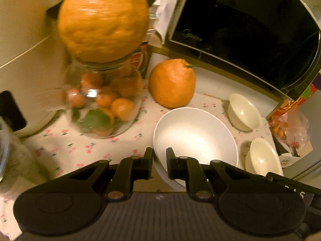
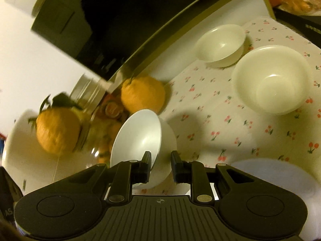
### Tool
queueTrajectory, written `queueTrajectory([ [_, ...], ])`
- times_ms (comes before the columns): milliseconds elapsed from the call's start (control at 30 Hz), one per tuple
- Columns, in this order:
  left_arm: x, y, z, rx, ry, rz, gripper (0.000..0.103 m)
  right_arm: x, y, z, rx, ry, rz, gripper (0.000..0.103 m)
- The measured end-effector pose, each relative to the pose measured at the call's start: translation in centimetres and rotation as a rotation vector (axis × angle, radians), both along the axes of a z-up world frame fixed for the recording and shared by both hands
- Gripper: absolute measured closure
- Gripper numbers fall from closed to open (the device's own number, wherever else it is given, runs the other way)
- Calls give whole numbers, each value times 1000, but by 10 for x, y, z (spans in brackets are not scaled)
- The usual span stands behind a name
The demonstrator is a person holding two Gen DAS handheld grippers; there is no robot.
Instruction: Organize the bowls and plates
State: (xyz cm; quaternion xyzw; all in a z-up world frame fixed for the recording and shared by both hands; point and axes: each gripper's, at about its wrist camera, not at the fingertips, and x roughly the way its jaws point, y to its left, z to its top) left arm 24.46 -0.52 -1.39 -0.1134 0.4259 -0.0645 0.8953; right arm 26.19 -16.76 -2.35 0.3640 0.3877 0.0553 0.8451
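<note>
A large white bowl (image 1: pixel 196 136) hangs tilted just above the cherry-print tablecloth (image 1: pixel 80 148), held from two sides. My left gripper (image 1: pixel 159 154) is shut on its near rim, one finger inside and one outside. My right gripper (image 2: pixel 160 157) is shut on the same bowl (image 2: pixel 138 134) at the opposite wall. Two smaller cream bowls (image 1: pixel 243 112) (image 1: pixel 262 158) stand upright on the cloth to the right, and they also show in the right wrist view (image 2: pixel 220 44) (image 2: pixel 272 80). A white plate (image 2: pixel 280 176) lies at that view's lower right.
A glass jar of small oranges (image 1: pixel 104 100) with a big orange (image 1: pixel 102 20) on its lid stands left of the bowl. Another big orange (image 1: pixel 172 82) sits behind the bowl. A black microwave (image 1: pixel 250 30) fills the back, with a bag of fruit (image 1: pixel 289 128) at far right.
</note>
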Motion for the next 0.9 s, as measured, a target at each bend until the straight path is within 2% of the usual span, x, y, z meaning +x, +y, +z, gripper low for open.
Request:
queueTrajectory([
  [400, -16, 21, -10, 51, 50, 37, 90, -5, 29, -10, -62, 46, 109, 82],
  [800, -14, 20, -22, 59, 89, 41, 90, -4, 30, -20, -107, 70, 134, 80],
  [900, -15, 19, -20, 66, 82, 35, 86, -4, 29, -19, -106, 63, 132, 80],
])
